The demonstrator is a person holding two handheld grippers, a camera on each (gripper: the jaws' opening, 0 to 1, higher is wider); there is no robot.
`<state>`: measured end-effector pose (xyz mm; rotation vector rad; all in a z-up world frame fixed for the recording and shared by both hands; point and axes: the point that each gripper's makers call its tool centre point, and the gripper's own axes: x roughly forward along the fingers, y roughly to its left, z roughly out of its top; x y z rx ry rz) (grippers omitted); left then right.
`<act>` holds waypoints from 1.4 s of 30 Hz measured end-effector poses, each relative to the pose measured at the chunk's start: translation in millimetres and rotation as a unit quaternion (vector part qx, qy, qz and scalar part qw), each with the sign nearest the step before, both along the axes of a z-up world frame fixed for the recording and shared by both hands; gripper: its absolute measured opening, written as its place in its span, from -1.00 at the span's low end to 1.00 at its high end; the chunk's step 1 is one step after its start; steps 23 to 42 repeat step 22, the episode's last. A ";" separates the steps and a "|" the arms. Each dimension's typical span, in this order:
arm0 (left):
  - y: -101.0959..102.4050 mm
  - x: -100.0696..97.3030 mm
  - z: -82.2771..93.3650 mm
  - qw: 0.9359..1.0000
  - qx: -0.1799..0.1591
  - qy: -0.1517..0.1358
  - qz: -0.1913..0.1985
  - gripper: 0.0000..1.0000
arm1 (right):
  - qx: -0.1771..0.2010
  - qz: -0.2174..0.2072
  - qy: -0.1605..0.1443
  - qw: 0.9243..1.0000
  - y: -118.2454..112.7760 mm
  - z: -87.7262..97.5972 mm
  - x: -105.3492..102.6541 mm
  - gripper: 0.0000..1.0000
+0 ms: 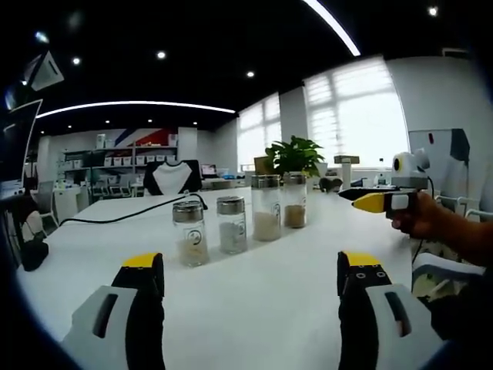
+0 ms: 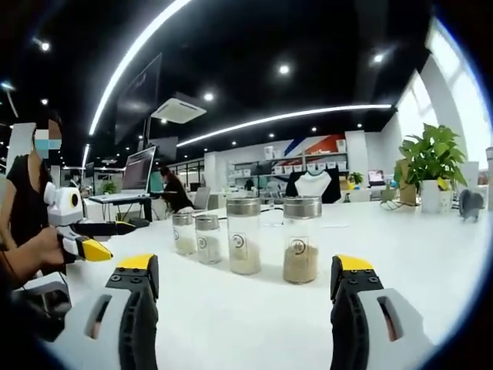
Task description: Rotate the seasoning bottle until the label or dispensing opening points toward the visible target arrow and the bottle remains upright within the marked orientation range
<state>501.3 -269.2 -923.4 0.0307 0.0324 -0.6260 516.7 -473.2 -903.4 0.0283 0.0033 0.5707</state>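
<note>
Standing upright on the white table (image 1: 269, 308) is a row of four glass seasoning bottles, long axes vertical, all with metal caps.

Left gripper view, left to right: a black cable (image 1: 115, 218) trails across the tabletop; then the short bottle with pale grains (image 1: 190, 233), the short bottle with white grains (image 1: 232, 225), the tall bottle with white grains (image 1: 266, 207) and the tall bottle with brown grains (image 1: 295, 200). The two short bottles show a small round label facing this camera; the tall pair's labels are too small to read here. Behind the row sits a potted plant (image 1: 294, 156). The left gripper (image 1: 250, 274) hovers low over the table, short of the row, jaws spread wide and holding nothing. At far right a hand (image 1: 420, 218) carries the right gripper (image 1: 381, 199), clear of the bottles; its yellow-tipped jaws look parted, perhaps only slightly.

Right gripper view, left to right: a person's hand (image 2: 35, 250) holds the left gripper at the edge, then the two short bottles just beside each other, then the tall white-grain bottle, then the tall brown-grain bottle. All four round labels face this camera. The right gripper's own jaws stand wide apart, empty, near the tall pair but touching neither. The plant stands far right
</note>
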 end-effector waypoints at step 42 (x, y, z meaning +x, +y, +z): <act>-0.9 -1.2 5.7 1.000 -0.014 -0.006 -0.003 0.97 | 0.005 0.001 -0.006 1.000 -0.5 5.0 -1.1 0.86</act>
